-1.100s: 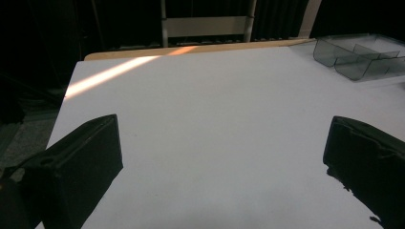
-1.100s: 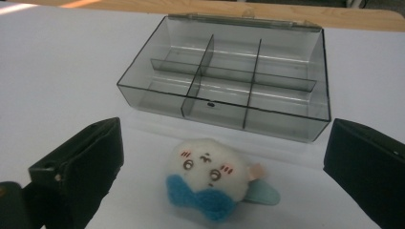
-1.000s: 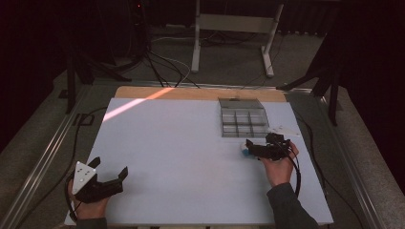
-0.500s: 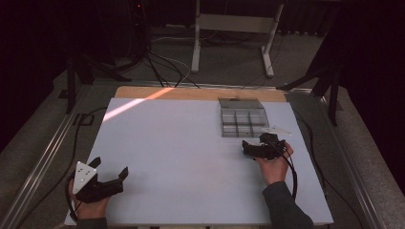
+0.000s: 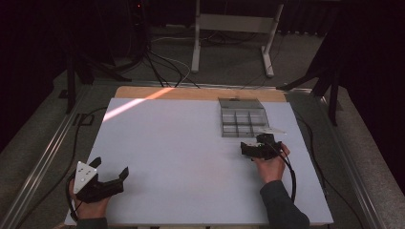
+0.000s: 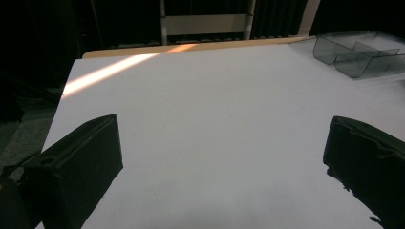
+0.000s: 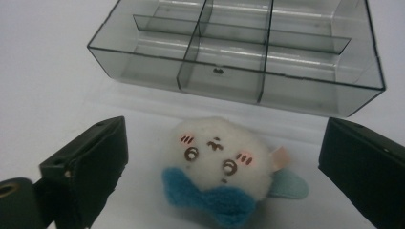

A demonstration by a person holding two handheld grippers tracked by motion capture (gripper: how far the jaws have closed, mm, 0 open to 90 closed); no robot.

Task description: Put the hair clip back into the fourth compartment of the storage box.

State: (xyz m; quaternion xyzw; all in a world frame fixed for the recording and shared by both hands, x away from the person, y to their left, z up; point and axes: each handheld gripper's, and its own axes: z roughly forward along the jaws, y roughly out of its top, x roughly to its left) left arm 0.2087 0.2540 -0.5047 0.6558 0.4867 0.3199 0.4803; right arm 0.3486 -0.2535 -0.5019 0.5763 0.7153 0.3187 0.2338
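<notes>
Your left tongs (image 5: 111,180) sit at the 7 o'clock corner of the white surface (image 5: 191,157), jaws spread wide, nothing between them. In the left gripper view there's just bare surface between the two black jaws, with the tray far off at 2 o'clock.

Your right tongs (image 5: 248,150) are at about 4 o'clock on the surface, your right hand (image 5: 270,164) behind them, cable trailing back along the sleeve. Jaws are apart and have just been closing a little. In the right gripper view the plush toy (image 7: 219,164) lies between them, but neither pad touches it; there's a visible gap on both sides.

The toy is small, round and white, with a face with pink cheeks, blue felt along its near side and a pale blue piece sticking out at 3 o'clock, with a small tan tag just above that. It rests on the surface, face up toward the camera.

Just beyond the toy, at 12 o'clock from it, is the clear grey divided tray (image 7: 334,100), near but not touching. Its compartments look empty. In the high view the tray (image 5: 223,119) sits at roughly 1 o'clock on the surface.

Farther out, a light streak (image 5: 131,105) crosses the far left of the surface.
</notes>
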